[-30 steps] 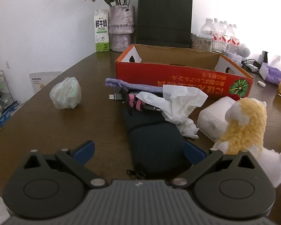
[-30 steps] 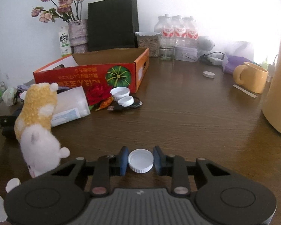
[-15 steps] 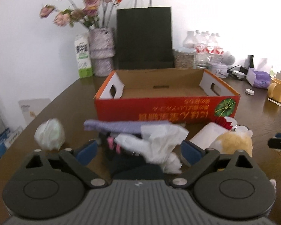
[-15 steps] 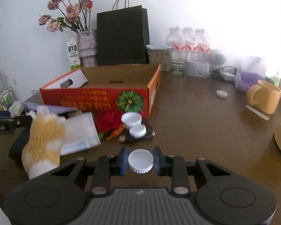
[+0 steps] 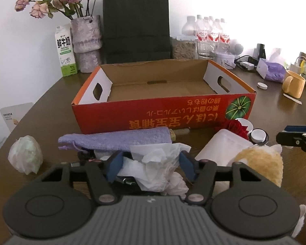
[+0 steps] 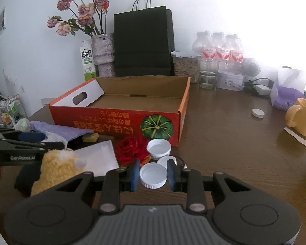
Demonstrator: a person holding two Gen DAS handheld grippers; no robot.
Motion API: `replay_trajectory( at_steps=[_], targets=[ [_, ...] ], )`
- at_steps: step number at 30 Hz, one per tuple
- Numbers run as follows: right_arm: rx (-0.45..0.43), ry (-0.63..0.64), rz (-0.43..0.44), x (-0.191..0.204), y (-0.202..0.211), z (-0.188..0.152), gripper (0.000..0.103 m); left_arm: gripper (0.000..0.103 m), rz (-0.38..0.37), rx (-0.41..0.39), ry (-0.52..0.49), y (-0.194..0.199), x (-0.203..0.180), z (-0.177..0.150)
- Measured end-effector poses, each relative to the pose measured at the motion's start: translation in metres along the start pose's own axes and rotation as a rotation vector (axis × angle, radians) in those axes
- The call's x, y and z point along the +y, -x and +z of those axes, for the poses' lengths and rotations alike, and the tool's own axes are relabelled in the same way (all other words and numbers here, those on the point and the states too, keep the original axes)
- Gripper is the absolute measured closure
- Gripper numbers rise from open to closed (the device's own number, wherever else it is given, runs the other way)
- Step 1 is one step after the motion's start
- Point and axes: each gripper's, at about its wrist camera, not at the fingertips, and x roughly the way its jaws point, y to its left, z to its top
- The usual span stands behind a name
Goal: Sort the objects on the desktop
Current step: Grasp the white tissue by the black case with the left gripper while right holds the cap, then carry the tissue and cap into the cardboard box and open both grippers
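Observation:
My right gripper [image 6: 153,175] is shut on a white bottle cap [image 6: 153,174] and holds it above the table in front of the open red cardboard box [image 6: 120,120]. My left gripper [image 5: 151,165] has its jaws closed in around crumpled white tissue [image 5: 157,163] lying on a black pouch. The box [image 5: 163,110] is empty. A purple cloth [image 5: 116,138], a yellow plush toy [image 5: 259,161], a red fabric rose [image 6: 130,149] and two white lids [image 6: 159,148] lie in front of the box.
A crumpled white bag [image 5: 25,156] lies at the left. A vase of flowers [image 5: 86,42], milk carton [image 5: 64,51], black paper bag [image 5: 136,22] and water bottles [image 5: 210,34] stand behind the box. A yellow mug [image 6: 302,116] and loose cap [image 6: 258,113] are at the right.
Both grippers have risen and moved toward the box. My left jaws have narrowed around the tissue. The right gripper still holds the cap.

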Motion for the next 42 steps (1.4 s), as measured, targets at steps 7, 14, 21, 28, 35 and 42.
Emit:
replay_trajectory(
  at_steps=[7,14,21,28,35,42],
  targets=[
    [0.000,-0.002,0.010,0.008,-0.001,0.004,0.076,0.088,-0.060,0.022,0.035,0.002,0.005,0.000],
    [-0.014,-0.001,0.012,0.017,0.006,0.004,0.076,0.094,-0.086,-0.003,0.043,0.015,0.010,-0.001],
    [-0.049,0.008,0.011,0.026,0.018,0.008,0.076,0.094,-0.106,-0.070,0.050,0.040,0.016,0.005],
    [-0.111,0.035,0.016,0.038,0.025,0.025,0.076,0.094,-0.120,-0.153,0.050,0.058,0.025,0.028],
    [-0.188,0.058,0.031,0.046,0.014,0.073,0.076,0.094,-0.130,-0.227,0.043,0.056,0.033,0.078],
    [-0.201,0.086,0.029,0.047,-0.030,0.137,0.076,0.094,-0.128,-0.182,0.072,0.009,0.047,0.143]
  ],
)
